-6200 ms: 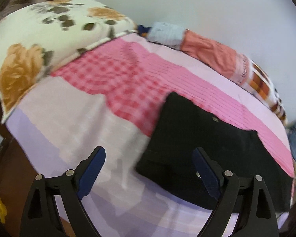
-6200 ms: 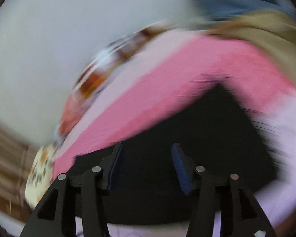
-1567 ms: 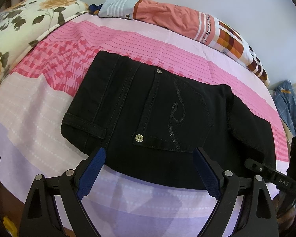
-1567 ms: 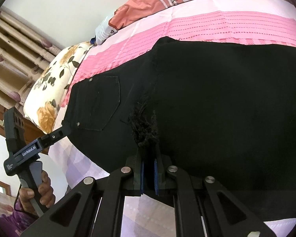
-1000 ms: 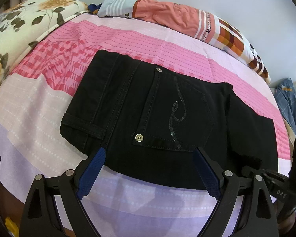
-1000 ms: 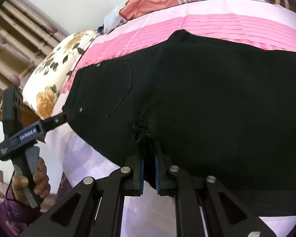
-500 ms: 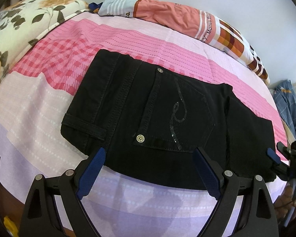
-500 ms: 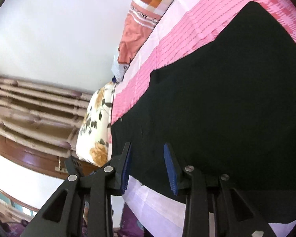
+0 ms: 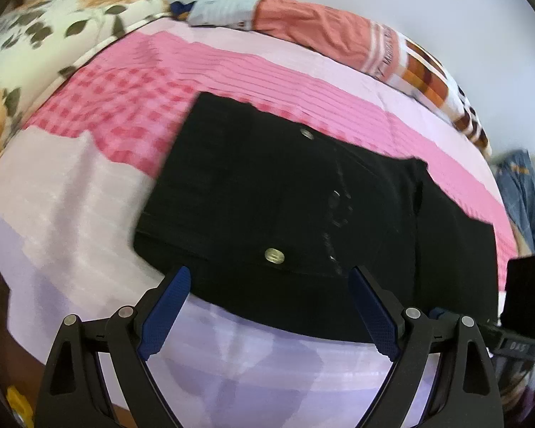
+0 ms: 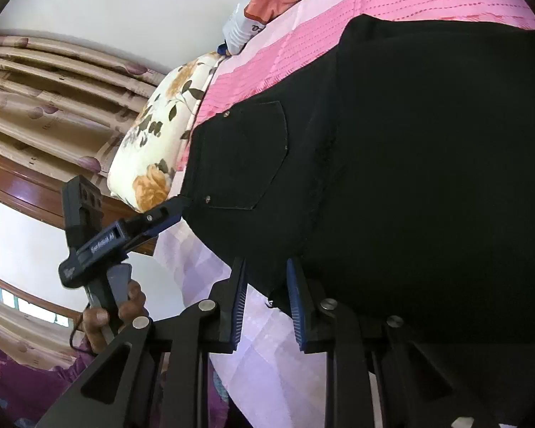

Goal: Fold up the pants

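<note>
We judge the pants [image 9: 303, 207] already folded compact, perhaps finished, our left gripper [image 9: 267, 306] wide open and right gripper [image 10: 267, 299] part-open, both empty.

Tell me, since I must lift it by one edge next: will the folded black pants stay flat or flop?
The black pants will probably droop: they are soft cloth lying limp on the bedsheet. Stacked layers with seams and rivets suggest some weight, so the fold may slide open under a one-edge lift. The right gripper and left gripper both stand open; pinching both corners seems safer.
</note>
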Action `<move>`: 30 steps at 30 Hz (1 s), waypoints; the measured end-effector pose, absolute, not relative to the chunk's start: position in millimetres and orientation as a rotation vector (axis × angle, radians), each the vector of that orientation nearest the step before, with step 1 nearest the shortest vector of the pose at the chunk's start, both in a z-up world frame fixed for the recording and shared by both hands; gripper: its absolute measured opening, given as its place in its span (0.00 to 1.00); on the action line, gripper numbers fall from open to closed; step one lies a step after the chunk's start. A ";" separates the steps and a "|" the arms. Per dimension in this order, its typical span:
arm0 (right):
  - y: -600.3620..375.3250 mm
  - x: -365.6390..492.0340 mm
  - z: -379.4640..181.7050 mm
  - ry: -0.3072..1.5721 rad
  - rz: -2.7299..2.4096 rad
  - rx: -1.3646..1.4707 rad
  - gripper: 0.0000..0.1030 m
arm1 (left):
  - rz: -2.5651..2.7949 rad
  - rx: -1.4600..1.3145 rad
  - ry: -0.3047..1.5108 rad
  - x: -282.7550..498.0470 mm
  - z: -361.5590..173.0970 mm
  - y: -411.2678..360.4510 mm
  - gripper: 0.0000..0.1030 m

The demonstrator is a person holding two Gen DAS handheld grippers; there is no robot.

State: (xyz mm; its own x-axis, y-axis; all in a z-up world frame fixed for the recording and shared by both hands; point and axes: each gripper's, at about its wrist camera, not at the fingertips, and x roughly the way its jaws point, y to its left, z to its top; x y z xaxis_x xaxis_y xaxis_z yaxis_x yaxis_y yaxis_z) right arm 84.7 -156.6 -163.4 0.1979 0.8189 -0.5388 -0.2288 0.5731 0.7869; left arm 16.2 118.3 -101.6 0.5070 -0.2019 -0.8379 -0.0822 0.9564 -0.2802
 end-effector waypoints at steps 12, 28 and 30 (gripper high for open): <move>-188.5 74.8 -145.1 1.067 0.775 0.744 0.38 | -0.150 -0.729 1.104 15.4 -131.6 230.7 0.86; -193.0 76.9 -159.4 1.110 0.732 0.835 0.44 | -0.287 -0.967 1.142 46.4 -166.7 213.8 0.81; -195.7 76.2 -159.4 1.107 0.732 0.844 0.46 | -0.280 -0.956 1.142 50.0 -165.2 212.5 0.80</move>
State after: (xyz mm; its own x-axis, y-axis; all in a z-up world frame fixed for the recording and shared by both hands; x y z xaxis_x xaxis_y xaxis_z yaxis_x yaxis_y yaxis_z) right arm 76.2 -195.7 -159.4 0.2863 0.8438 -0.4538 -0.0870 0.4946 0.8647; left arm 50.0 212.5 -165.2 0.4315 -0.6336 -0.6421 -0.2647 0.5915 -0.7616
